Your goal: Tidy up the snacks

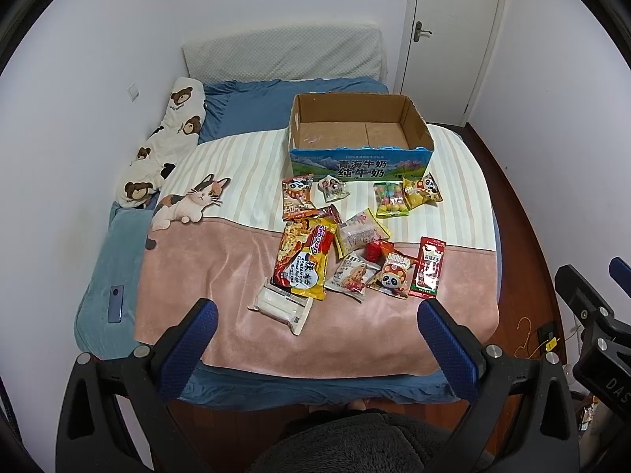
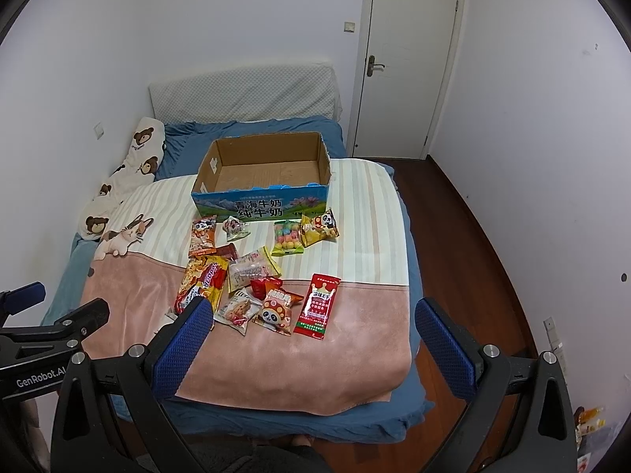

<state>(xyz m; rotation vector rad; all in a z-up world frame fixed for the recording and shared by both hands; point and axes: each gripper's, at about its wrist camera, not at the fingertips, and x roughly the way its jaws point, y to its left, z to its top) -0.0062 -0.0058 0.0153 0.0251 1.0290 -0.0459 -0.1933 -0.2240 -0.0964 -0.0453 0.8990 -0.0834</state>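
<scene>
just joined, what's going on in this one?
A person stands at the foot of a bed with a handheld gripper in each hand. Both the left gripper and right gripper are open, empty and held back from the bed. A dozen or so snack packets lie scattered on the blanket in front of an open cardboard box. The box is empty, so no sorting has begun. A phone lies on the bed's left edge.

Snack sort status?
Done: nothing, the cardboard box is empty. In hand: nothing, the left tool and right tool are both open above the bed's near edge. Left: every snack packet on the blanket.
</scene>
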